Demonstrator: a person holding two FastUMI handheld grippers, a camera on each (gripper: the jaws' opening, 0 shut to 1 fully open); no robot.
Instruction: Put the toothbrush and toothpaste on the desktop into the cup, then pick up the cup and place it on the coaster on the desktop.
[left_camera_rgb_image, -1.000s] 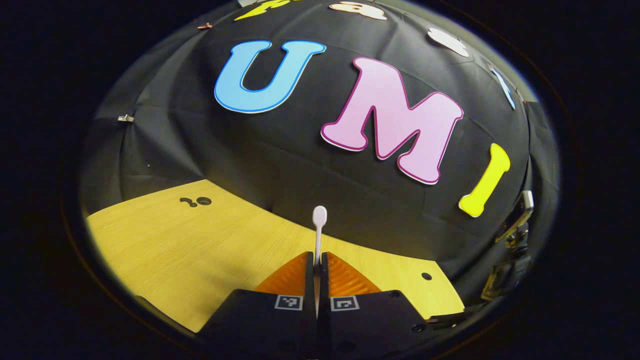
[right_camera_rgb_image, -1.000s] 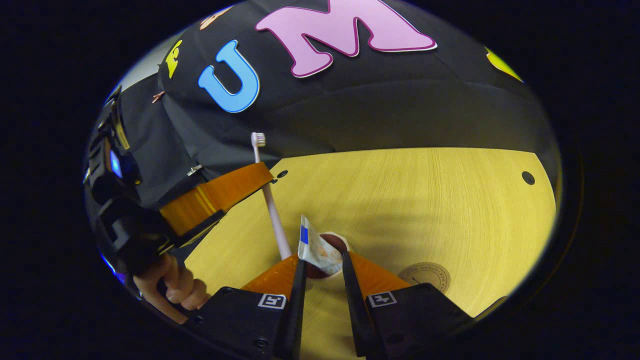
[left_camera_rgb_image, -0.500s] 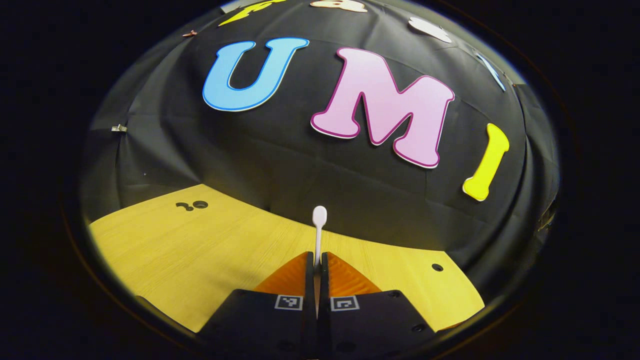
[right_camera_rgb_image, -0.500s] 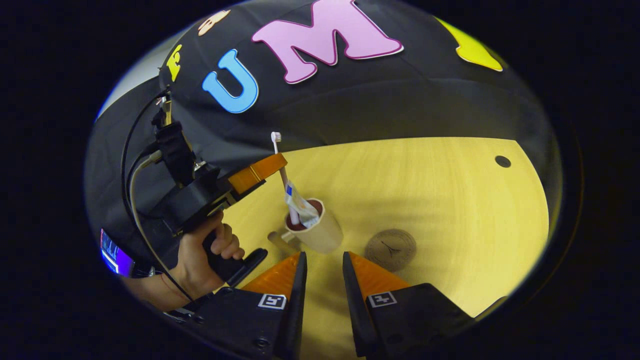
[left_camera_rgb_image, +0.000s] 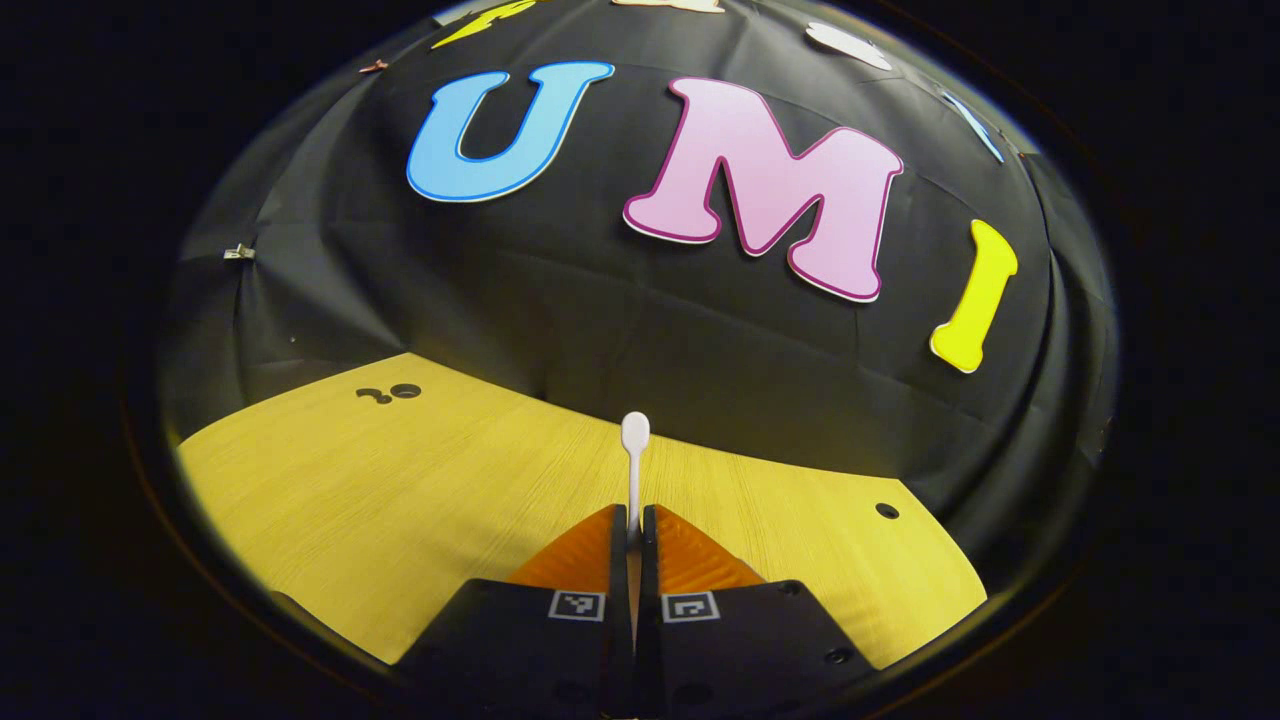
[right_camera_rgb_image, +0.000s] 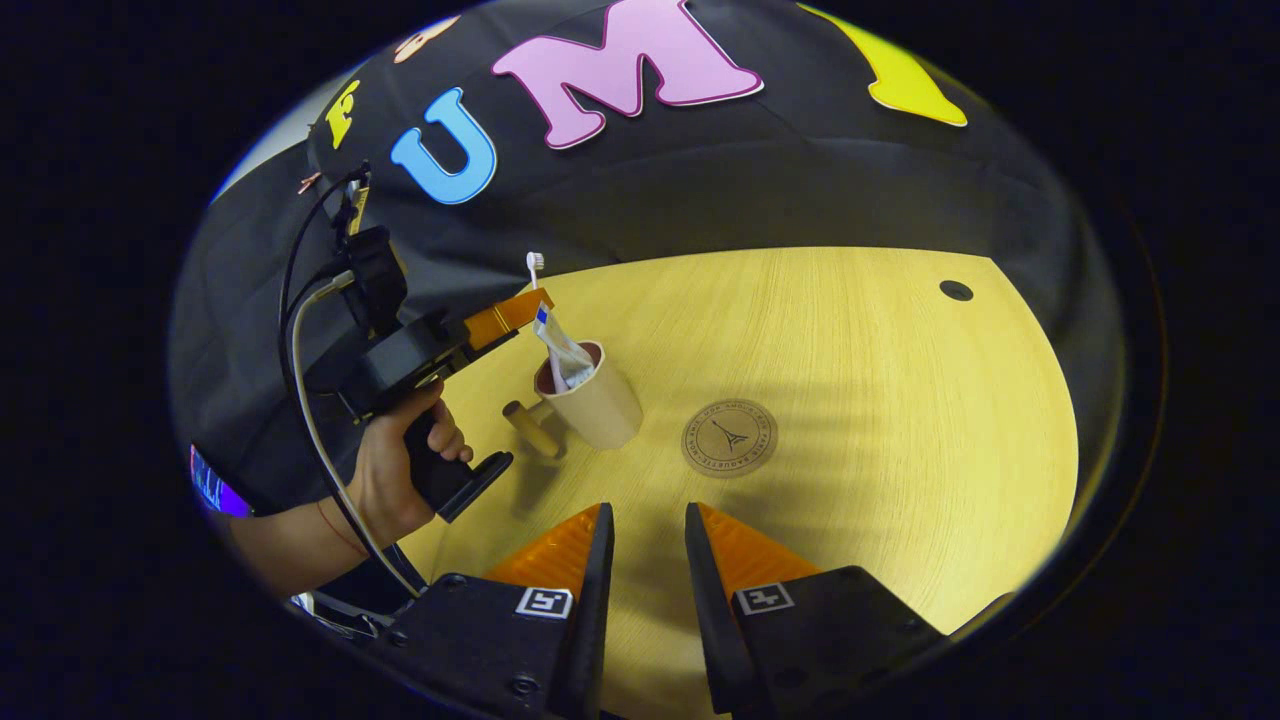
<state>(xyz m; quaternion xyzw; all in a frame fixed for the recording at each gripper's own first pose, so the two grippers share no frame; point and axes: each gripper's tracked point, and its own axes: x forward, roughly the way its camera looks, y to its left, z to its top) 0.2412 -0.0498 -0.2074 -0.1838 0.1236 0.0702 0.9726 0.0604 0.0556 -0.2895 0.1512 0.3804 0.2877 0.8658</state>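
Gripping toothbrush (left_camera_rgb_image: 635, 450) over cup (right_camera_rgb_image: 598, 400), left tool (left_camera_rgb_image: 634, 520) clamped; right tool (right_camera_rgb_image: 645, 525) parted, empty, nearby.

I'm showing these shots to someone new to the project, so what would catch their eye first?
Most likely the toothbrush pinched upright in the left claw, its head standing against the dark wall in the left gripper view. In the right gripper view, that claw holds the brush over the tan cup, where the toothpaste tube already leans out. Just right of the cup lies the round coaster on the yellow desktop, with the right claw open and empty.
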